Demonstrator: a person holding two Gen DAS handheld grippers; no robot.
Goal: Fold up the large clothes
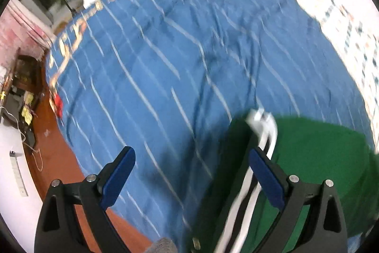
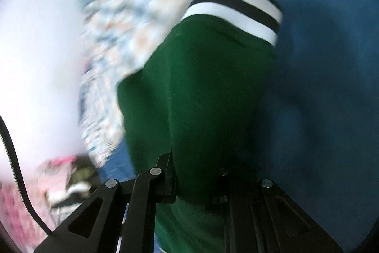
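Left wrist view, left edge: wooden floor (image 1: 59, 158) with cables and clutter along a white wall, all too blurred to name. Moving right, a blue striped bedspread (image 1: 165, 51) is covering most of the frame, one only, wrinkled. At far right a patterned white sheet (image 1: 343, 27) is lying along the bedspread's edge.

The left gripper (image 1: 189, 172) is hanging over the bedspread with its jaws standing wide apart and nothing between them. Its blue pads (image 1: 118, 174) are showing clean. The right-hand finger is sitting just beside the garment's trim, and whether it is touching cannot be told.

The green garment (image 1: 319, 158), one piece, is lying on the bedspread at lower right, its white-and-black striped band (image 1: 248, 181) running along its near edge.

Right wrist view: white wall at left, then the same patterned sheet, then the green garment (image 2: 213, 98) filling the centre over blue bedding. The striped cuff (image 2: 234, 8) is showing two white bars with one black bar between. The right gripper (image 2: 196, 181) is pinching the green cloth, jaws drawn together on a bunched fold.

Progress, as a judgement: early or middle. The garment is looking bunched and lifted on the right side, not flattened into a neat stack. Squaring, further folds and smoothing are probably left.

Count: two grippers, one garment, one bedspread, one patterned sheet.
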